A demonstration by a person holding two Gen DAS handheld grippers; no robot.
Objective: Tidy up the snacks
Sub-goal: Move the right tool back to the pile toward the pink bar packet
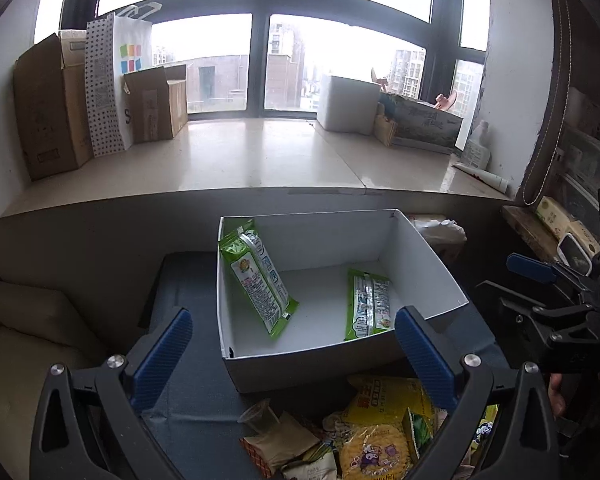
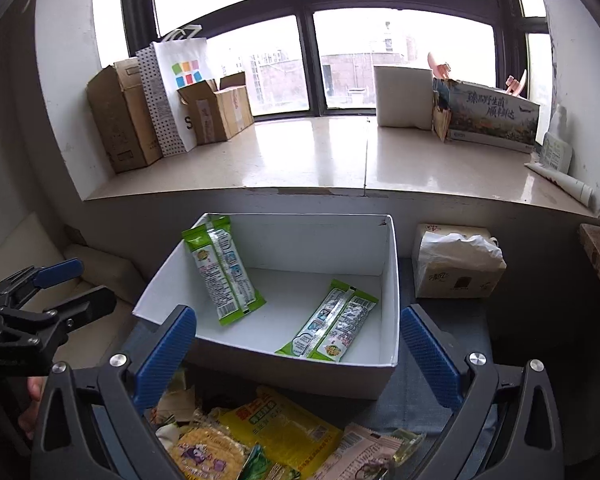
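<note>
While both gape, white box beyond left hand-held gripper, two green packets inside

printed box, sill, up right of fingers: 臻鲜野生菌 顺丰到达 | paper bag, up left: "S" | snack packs' print: too small to read

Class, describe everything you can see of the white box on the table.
The white box is an open, lidless rectangular carton, apparently thin cardboard, plain white inside and out. It sits upright on the dark table surface below the windowsill, with loose snacks heaped before it. Inside are two green packets: one leans against the left wall, the other lies flat on the floor. Neither gripper touches it.
</note>
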